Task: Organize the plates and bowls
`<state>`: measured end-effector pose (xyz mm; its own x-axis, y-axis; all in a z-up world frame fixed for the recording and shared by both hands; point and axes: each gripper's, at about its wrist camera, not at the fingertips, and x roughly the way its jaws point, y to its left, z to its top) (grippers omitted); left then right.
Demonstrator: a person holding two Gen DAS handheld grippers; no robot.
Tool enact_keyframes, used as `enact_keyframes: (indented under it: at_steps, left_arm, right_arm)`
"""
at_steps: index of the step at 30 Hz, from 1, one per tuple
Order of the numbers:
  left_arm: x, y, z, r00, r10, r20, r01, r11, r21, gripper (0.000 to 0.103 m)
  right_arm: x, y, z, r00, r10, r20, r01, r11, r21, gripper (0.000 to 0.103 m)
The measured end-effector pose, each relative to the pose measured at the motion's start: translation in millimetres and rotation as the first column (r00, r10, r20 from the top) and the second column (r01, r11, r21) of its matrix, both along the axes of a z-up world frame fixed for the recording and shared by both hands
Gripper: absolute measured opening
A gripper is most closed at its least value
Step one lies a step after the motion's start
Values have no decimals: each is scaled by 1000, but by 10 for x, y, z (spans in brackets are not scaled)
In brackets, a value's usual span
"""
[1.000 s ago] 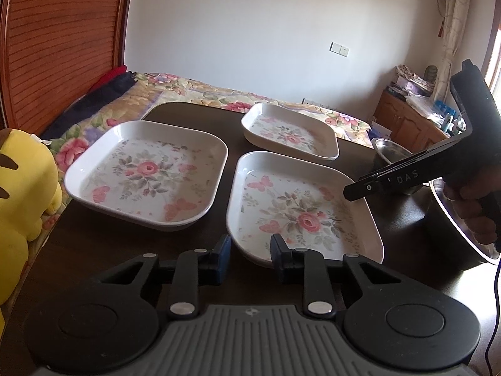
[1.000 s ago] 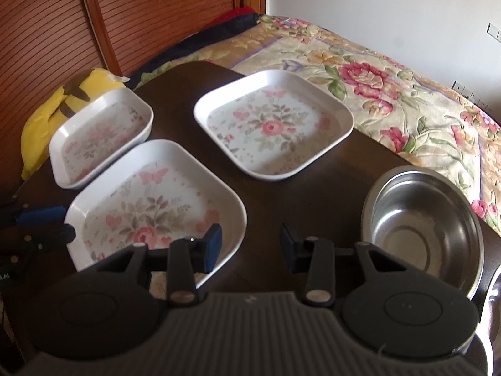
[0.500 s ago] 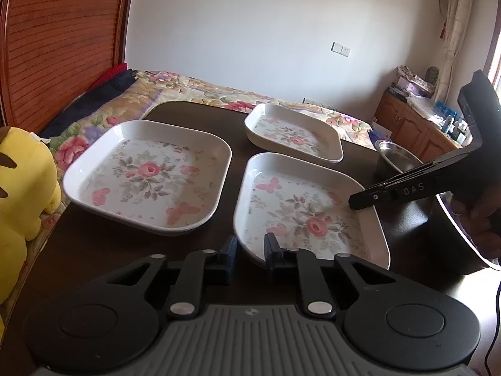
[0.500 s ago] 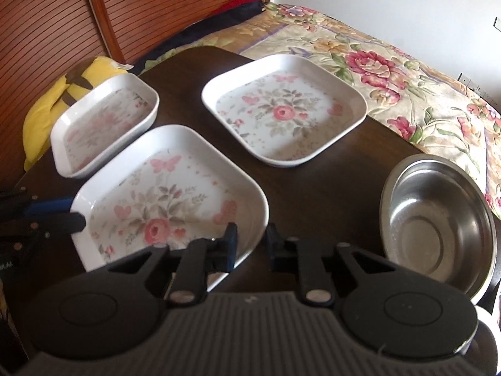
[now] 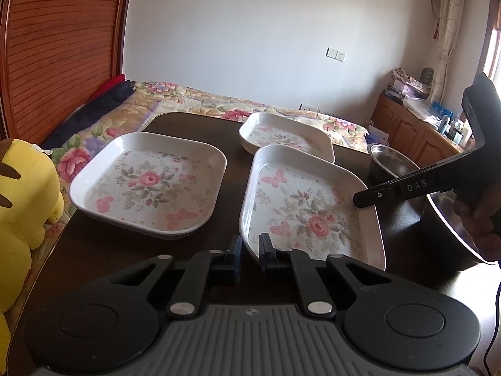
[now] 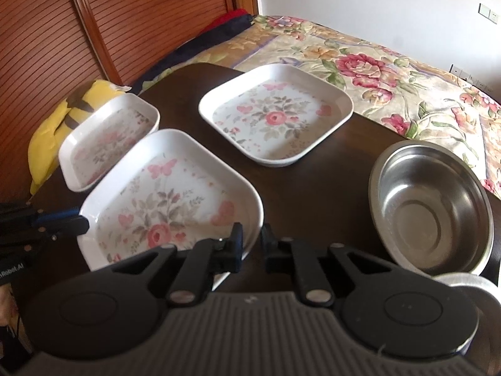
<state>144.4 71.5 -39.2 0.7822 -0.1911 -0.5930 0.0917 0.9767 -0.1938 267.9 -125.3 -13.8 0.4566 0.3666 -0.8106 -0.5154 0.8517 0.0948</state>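
The nearest floral square plate (image 5: 313,206) on the dark table (image 5: 109,250) has both grippers clamped on its rim, the left gripper (image 5: 249,250) at one corner and the right gripper (image 6: 250,244) opposite, their jaws having just closed, beside two more floral plates (image 6: 275,116) and a steel bowl (image 6: 429,213).

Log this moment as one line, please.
phase: two-handed grasp | left gripper: jaws just closed on near floral plate rim | right gripper: jaws just closed on its opposite rim | next: probably lift
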Motion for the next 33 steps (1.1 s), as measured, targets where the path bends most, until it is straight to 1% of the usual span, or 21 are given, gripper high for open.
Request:
enact_keyframes:
  at_steps: [10,18,23,27,33]
  left_arm:
    - [-126,12,53,999,-1,35,1,1000,-3,35]
    - [-297,-8,173,997,-13,74,13,1000,-1,34]
    - [-456,-6,197,996,-23,90,23,1000,-6,34]
    - [-604,-3,176,996,-28,89,29,1000,-9,35]
    - [-788,4,117,997,-38,74,38,999,-8,35]
  right_arm:
    - [-126,-82,63,999,-29,16,28,998,50,11]
    - [-267,-133,209,998,-49,50,45,996,77,10]
    - [-405,-165,313,996,-56,74,49,995,84,9]
    - [-552,-187,362,994,-58,88,50,995,84,9]
    - [-774,-191,355,994,-53,92,46,996,81,9]
